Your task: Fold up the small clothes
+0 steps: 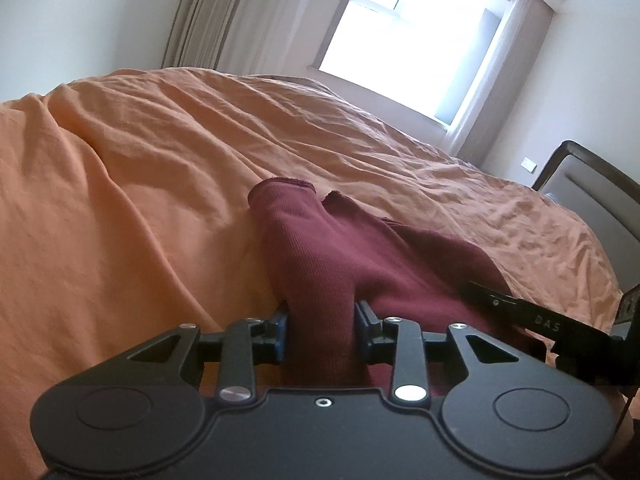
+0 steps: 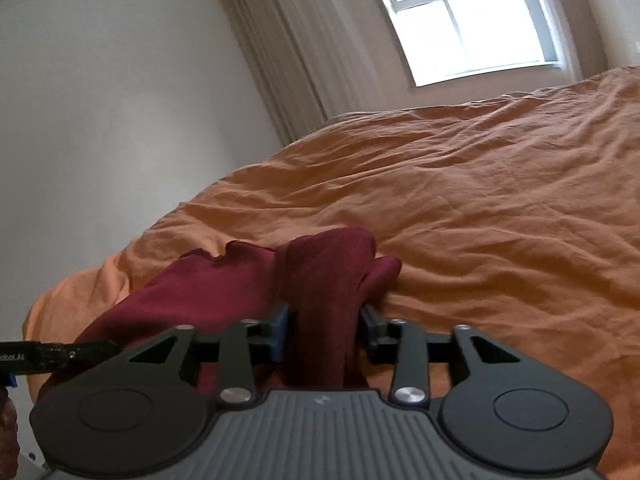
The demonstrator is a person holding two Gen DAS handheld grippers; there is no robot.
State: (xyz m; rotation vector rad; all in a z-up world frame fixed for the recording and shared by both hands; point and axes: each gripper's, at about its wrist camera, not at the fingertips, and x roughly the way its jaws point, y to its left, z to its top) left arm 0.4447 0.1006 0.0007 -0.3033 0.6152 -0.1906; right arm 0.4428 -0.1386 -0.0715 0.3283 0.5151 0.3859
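Observation:
A dark red ribbed garment (image 1: 344, 248) lies bunched on the orange bedspread (image 1: 140, 184). My left gripper (image 1: 322, 320) is shut on a fold of it, the cloth running between the blue pads. In the right wrist view the same red garment (image 2: 224, 284) stretches leftward, and my right gripper (image 2: 324, 320) is shut on another bunched part. Each view shows the other gripper's black finger at its edge: the right one (image 1: 532, 316) and the left one (image 2: 52, 354).
The rumpled orange bedspread (image 2: 500, 216) fills most of both views. A bright window (image 1: 404, 44) and beige curtains (image 1: 208, 16) stand behind the bed. A dark-framed headboard (image 1: 592, 200) rises at the right. A white wall (image 2: 100, 120) is on the left.

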